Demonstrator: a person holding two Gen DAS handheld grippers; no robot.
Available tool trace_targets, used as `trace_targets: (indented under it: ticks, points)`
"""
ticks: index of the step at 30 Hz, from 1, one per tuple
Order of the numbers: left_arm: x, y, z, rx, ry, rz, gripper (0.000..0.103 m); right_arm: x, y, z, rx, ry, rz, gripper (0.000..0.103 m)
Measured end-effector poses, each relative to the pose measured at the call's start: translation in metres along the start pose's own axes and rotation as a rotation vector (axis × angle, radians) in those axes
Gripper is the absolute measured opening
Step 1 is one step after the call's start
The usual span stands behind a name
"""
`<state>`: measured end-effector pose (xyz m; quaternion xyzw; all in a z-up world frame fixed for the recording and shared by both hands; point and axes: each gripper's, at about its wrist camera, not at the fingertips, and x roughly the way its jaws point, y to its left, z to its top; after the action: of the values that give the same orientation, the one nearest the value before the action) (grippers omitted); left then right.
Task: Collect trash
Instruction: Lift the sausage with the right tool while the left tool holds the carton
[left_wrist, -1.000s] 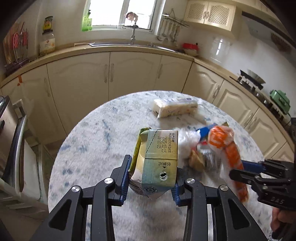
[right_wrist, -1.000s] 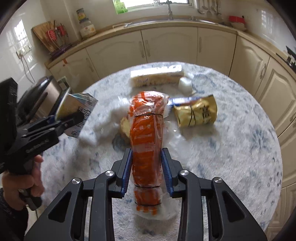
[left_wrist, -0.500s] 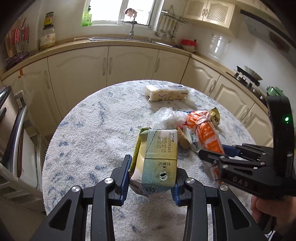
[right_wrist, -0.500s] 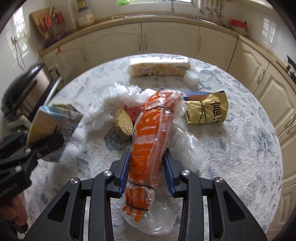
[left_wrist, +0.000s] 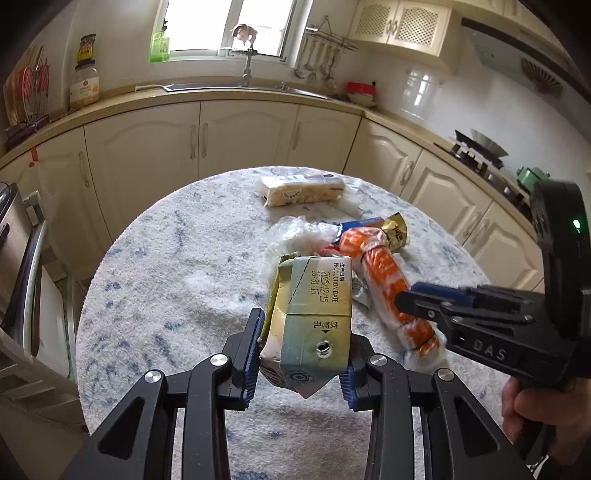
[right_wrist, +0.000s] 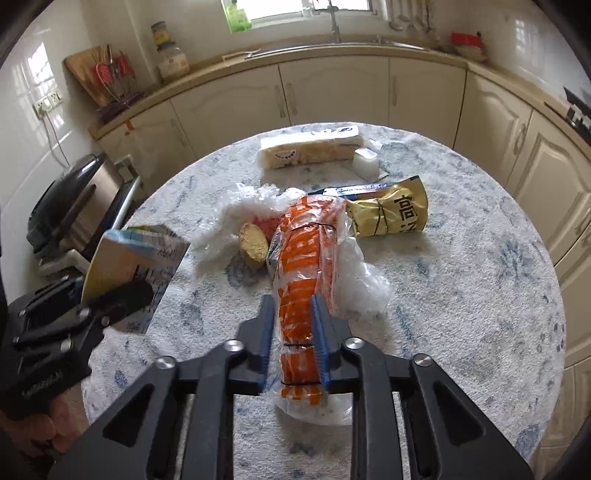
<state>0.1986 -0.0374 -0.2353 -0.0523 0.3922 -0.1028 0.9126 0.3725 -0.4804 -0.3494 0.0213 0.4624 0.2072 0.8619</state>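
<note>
My left gripper (left_wrist: 301, 350) is shut on a flattened drink carton (left_wrist: 310, 314), held above the round table (left_wrist: 166, 266); the carton also shows at the left of the right wrist view (right_wrist: 125, 262). My right gripper (right_wrist: 293, 336) is shut on an orange-striped plastic bag (right_wrist: 306, 258), which also shows in the left wrist view (left_wrist: 384, 273). On the table lie a yellow snack bag (right_wrist: 391, 218), crumpled clear plastic (right_wrist: 243, 210), a brown round scrap (right_wrist: 253, 245) and a blue wrapper (right_wrist: 347, 190).
A wrapped pale food pack (right_wrist: 310, 149) and a small white block (right_wrist: 365, 162) lie at the table's far side. Cream kitchen cabinets (left_wrist: 240, 136) ring the table. A black and steel appliance (right_wrist: 70, 206) stands left of the table.
Both grippers have drawn back toward the near table edge, each keeping its item. The orange bag has been pulled nearer and lies straighter; more trash beside it is uncovered.
</note>
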Motion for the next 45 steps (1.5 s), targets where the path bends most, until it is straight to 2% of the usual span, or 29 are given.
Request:
trace_targets:
  ticks: [1,6,8,10,17,20,24,27,29,31,35,37,41,43,44,45]
  points:
    - [-0.002,-0.003,-0.001,0.000,0.003,0.000,0.032,0.003,0.002,0.001,-0.014,0.005,-0.028,0.043]
    - [-0.007,-0.007,-0.005,0.007,0.008,0.007,0.032,0.022,0.011,0.002,-0.048,0.036,-0.048,0.052]
    - [-0.008,-0.008,-0.005,0.008,0.008,0.008,0.032,0.032,0.011,0.000,-0.053,0.047,-0.063,0.049]
    - [-0.009,-0.007,-0.005,0.009,0.007,0.010,0.032,0.041,0.009,-0.002,-0.048,0.071,-0.064,0.032]
    - [-0.016,-0.005,-0.004,0.016,-0.006,0.020,0.032,-0.014,-0.002,-0.007,0.051,-0.061,0.137,0.029]
    - [-0.020,-0.008,-0.003,0.027,-0.017,0.011,0.032,-0.028,-0.006,-0.010,0.073,-0.083,0.158,0.029]
    - [-0.020,-0.015,-0.002,0.038,-0.014,-0.004,0.032,-0.036,-0.006,-0.018,0.061,-0.080,0.141,0.029]
    - [-0.016,-0.018,-0.006,0.042,0.001,-0.008,0.032,-0.017,-0.005,-0.032,0.026,0.021,0.094,0.030]
    - [-0.015,-0.020,-0.008,0.041,0.010,-0.008,0.032,-0.011,-0.010,-0.041,0.031,0.045,0.075,0.034]
    - [-0.014,-0.022,-0.010,0.039,0.015,-0.004,0.032,-0.017,-0.013,-0.043,0.044,0.029,0.066,0.041]
    - [-0.013,-0.023,-0.011,0.040,0.017,-0.001,0.032,-0.036,-0.010,-0.038,0.035,-0.031,0.070,0.044]
    - [-0.014,-0.022,-0.011,0.037,0.015,-0.001,0.032,-0.038,-0.006,-0.034,0.036,-0.030,0.069,0.049]
    - [-0.013,-0.020,-0.012,0.034,0.017,-0.004,0.032,-0.012,0.011,-0.034,0.005,0.059,0.024,0.052]
    - [-0.012,-0.020,-0.014,0.031,0.021,-0.003,0.032,0.001,0.020,-0.033,-0.019,0.068,-0.027,0.055]
    - [-0.011,-0.019,-0.015,0.028,0.024,-0.004,0.032,0.008,0.024,-0.032,-0.032,0.070,-0.051,0.054]
    - [-0.011,-0.018,-0.015,0.026,0.028,-0.005,0.032,0.016,0.025,-0.031,-0.046,0.085,-0.073,0.047]
